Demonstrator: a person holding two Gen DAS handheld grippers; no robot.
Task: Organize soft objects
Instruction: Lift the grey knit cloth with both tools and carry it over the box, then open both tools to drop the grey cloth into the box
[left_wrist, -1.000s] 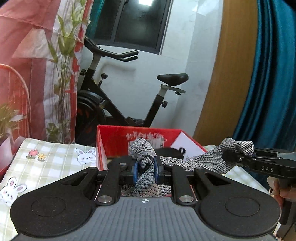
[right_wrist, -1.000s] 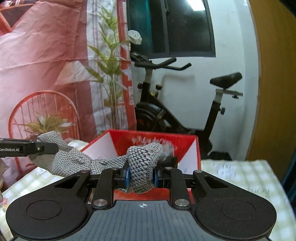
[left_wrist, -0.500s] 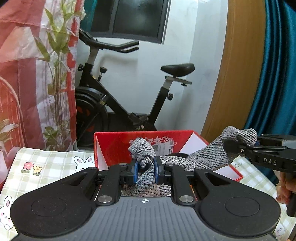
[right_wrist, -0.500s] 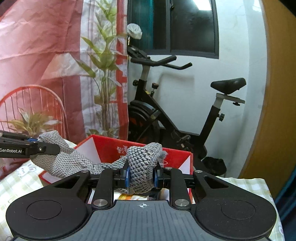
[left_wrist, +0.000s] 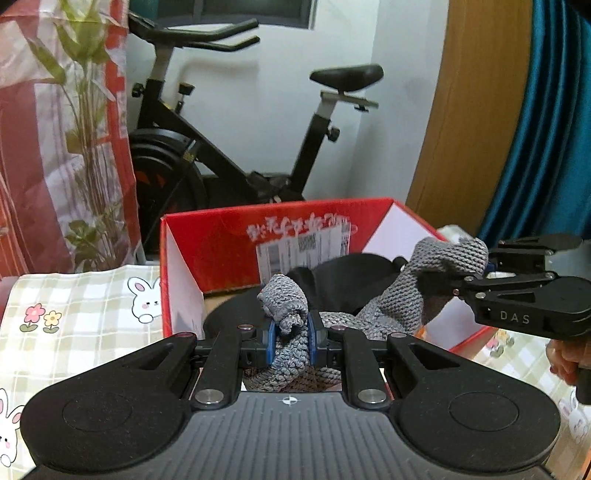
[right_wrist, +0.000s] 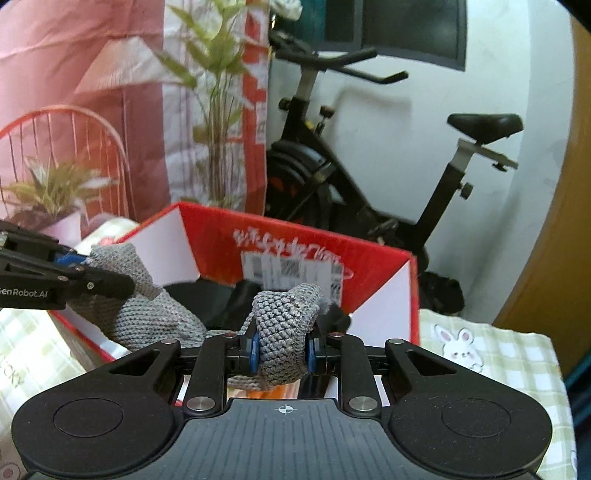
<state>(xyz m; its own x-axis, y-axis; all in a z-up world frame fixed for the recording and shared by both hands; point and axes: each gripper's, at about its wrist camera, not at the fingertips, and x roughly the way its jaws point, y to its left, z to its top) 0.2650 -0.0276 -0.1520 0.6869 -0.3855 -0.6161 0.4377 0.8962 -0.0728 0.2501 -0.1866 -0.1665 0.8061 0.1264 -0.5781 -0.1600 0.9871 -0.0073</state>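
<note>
Two tongs (left_wrist: 290, 341) (right_wrist: 281, 350) clamping one grey knit cloth (left_wrist: 388, 310) | one red box (left_wrist: 229, 243)

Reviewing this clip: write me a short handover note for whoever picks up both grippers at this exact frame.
Left gripper: shut on one end of the grey knitted cloth.
Right gripper: shut on the other end of the same cloth.
The cloth hangs between the two grippers above the open red box, which stands on the rabbit-print tablecloth. A dark item already lies in the box.
Done: cloth picked up and brought over the box.
Left: probably lower it in, release both ends, withdraw. Whether other soft items remain cannot be told from these views.
</note>
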